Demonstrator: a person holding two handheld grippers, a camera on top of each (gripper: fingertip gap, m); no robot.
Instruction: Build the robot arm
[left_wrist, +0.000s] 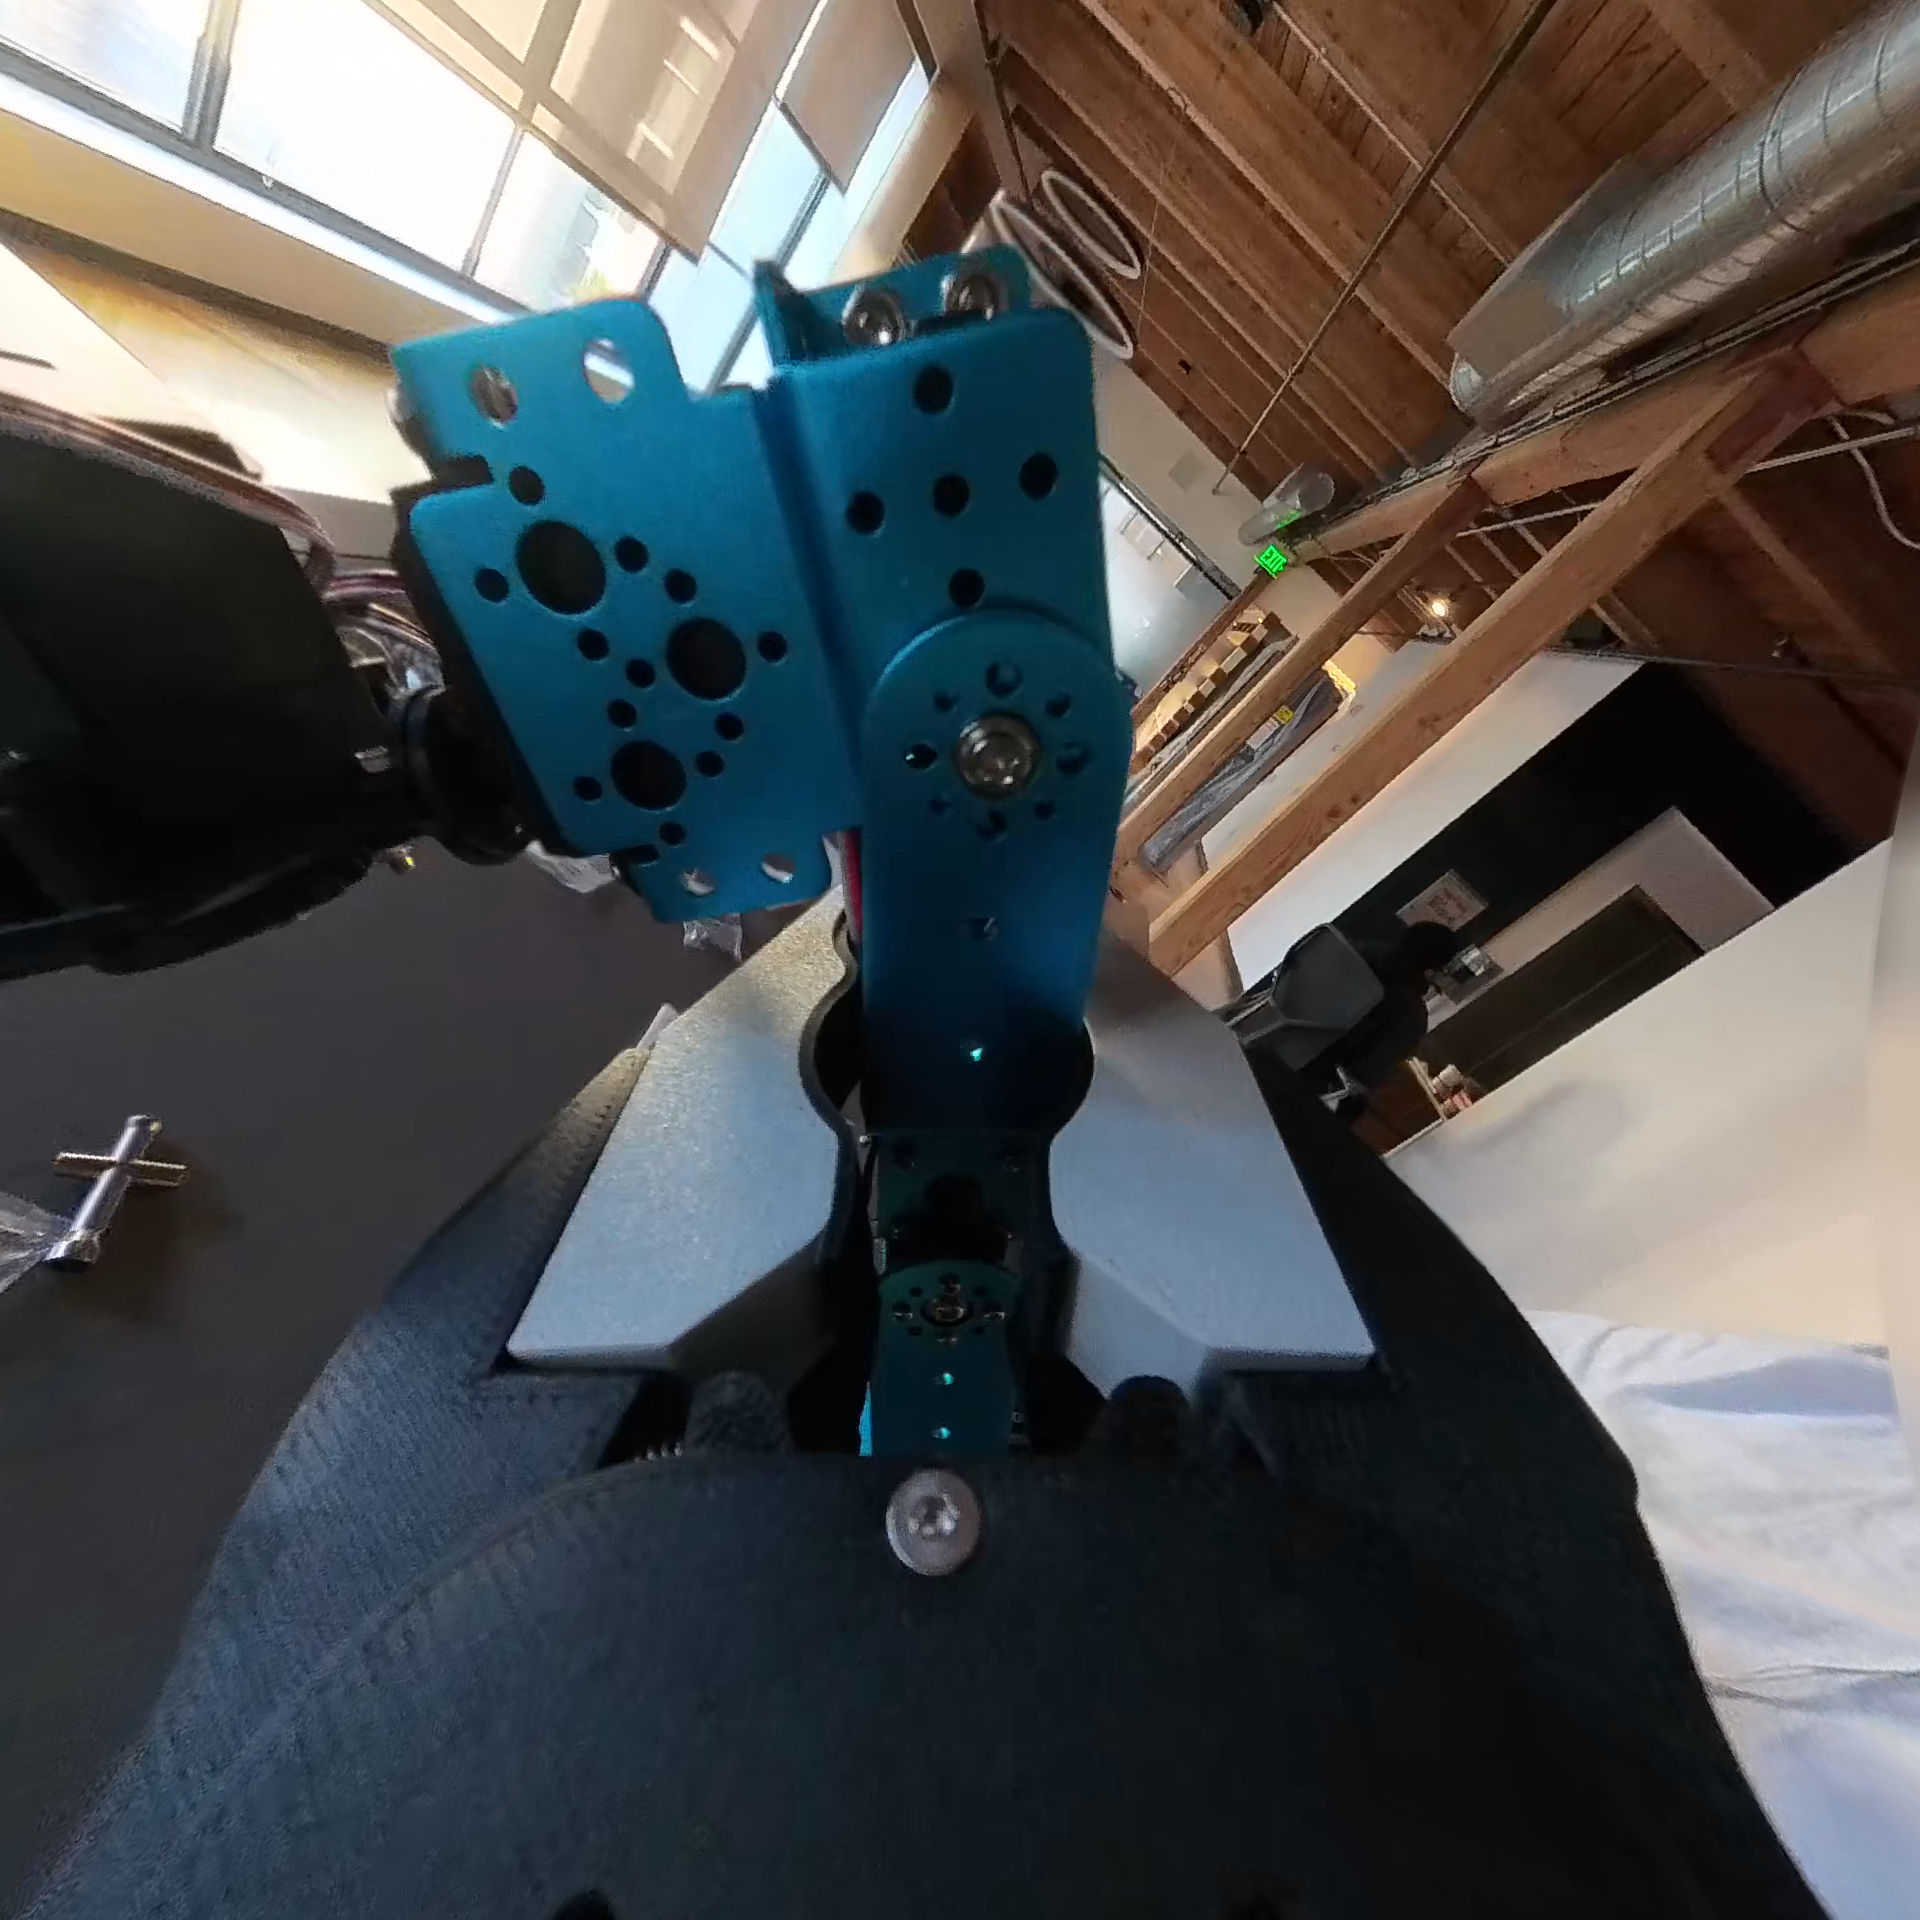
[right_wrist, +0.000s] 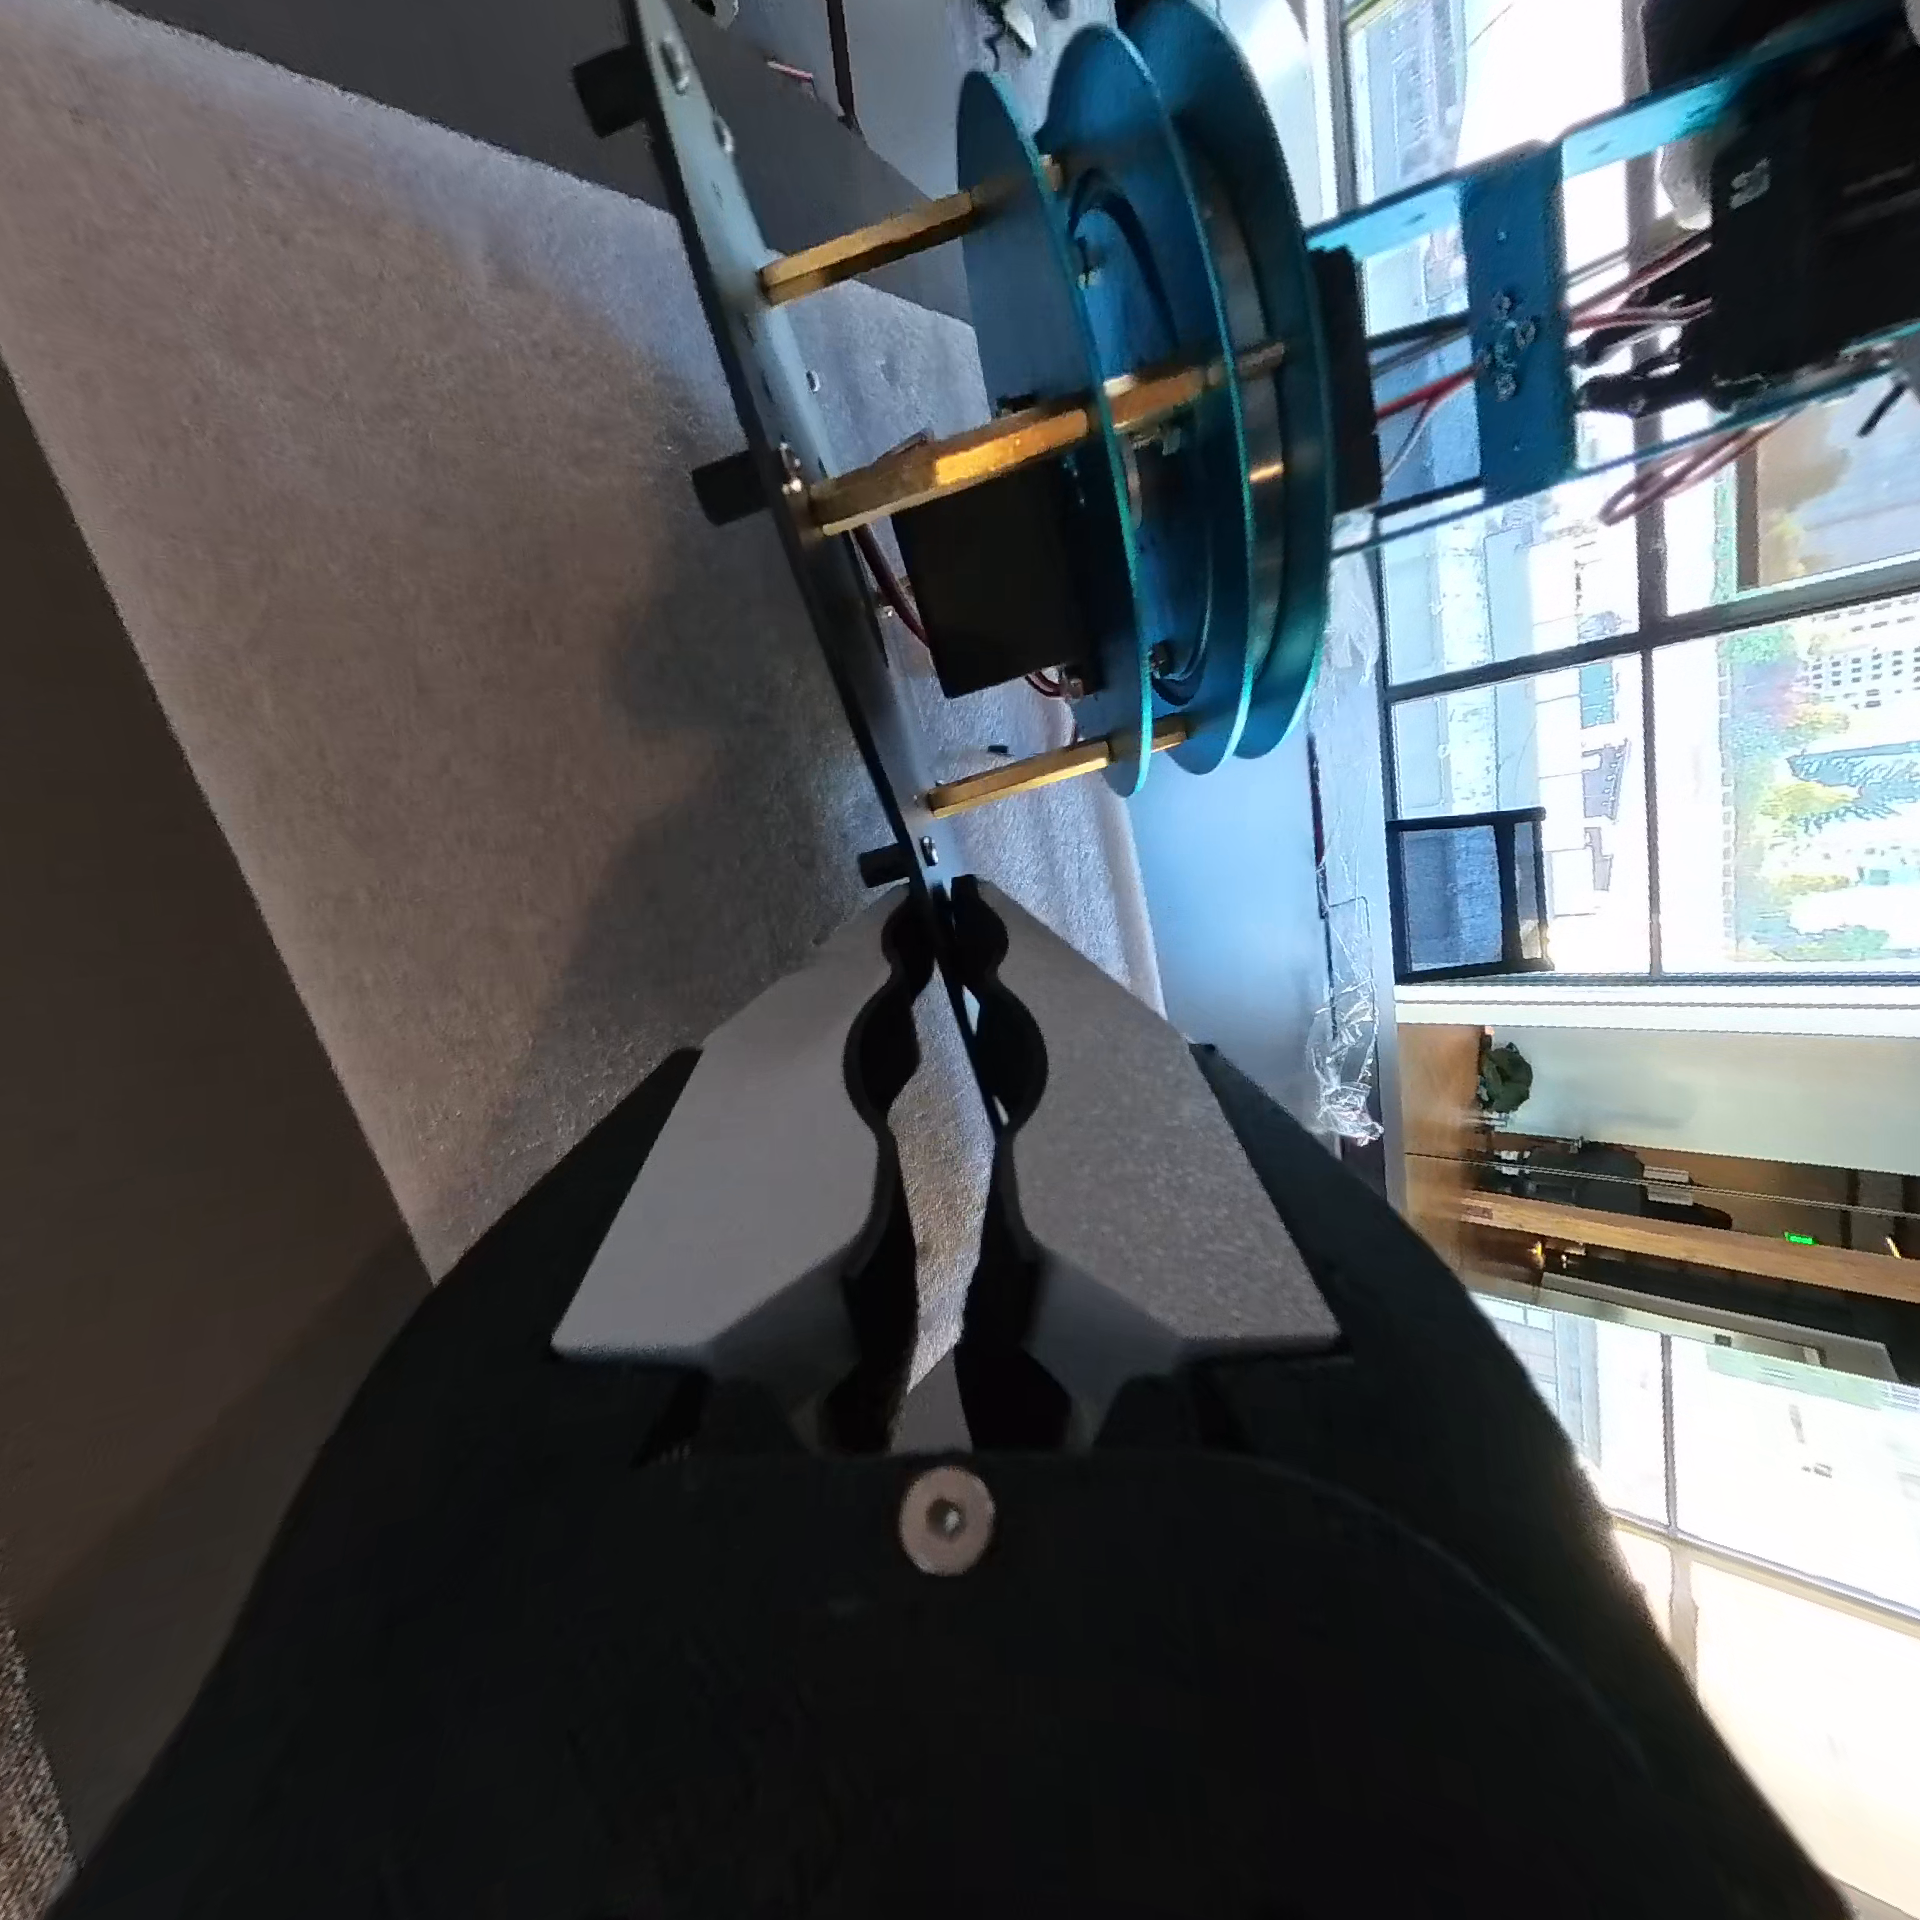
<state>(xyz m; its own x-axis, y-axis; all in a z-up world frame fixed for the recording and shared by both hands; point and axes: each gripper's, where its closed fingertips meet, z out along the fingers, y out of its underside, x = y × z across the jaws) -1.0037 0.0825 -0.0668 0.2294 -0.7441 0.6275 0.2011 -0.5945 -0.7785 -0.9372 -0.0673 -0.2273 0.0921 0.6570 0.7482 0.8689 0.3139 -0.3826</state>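
Note:
A small blue metal robot arm kit is held by both grippers. In the left wrist view my left gripper (left_wrist: 961, 966) is shut on a blue perforated arm link (left_wrist: 987, 748), which runs up between the grey pads (left_wrist: 675, 1174). A wider blue bracket (left_wrist: 613, 655) and a black servo (left_wrist: 208, 707) join it on the left. In the right wrist view my right gripper (right_wrist: 935, 899) is shut on the edge of the kit's thin black base plate (right_wrist: 774, 343). Brass standoffs (right_wrist: 956, 468) carry blue round discs (right_wrist: 1195, 395) and a black servo (right_wrist: 997, 582) above the plate.
A cross-shaped metal wrench (left_wrist: 120, 1184) lies on the dark table at the left. White cloth (left_wrist: 1766, 1507) is at the right. A grey felt surface (right_wrist: 468, 623) lies behind the plate. Crumpled clear plastic (right_wrist: 1340, 1039) is near the window. A person (left_wrist: 1392, 997) sits far off. The tips of one gripper are about 25 cm away from the tips of the other. The cross-shaped metal wrench (left_wrist: 120, 1184) lies around 25 cm away from my left fingertips.

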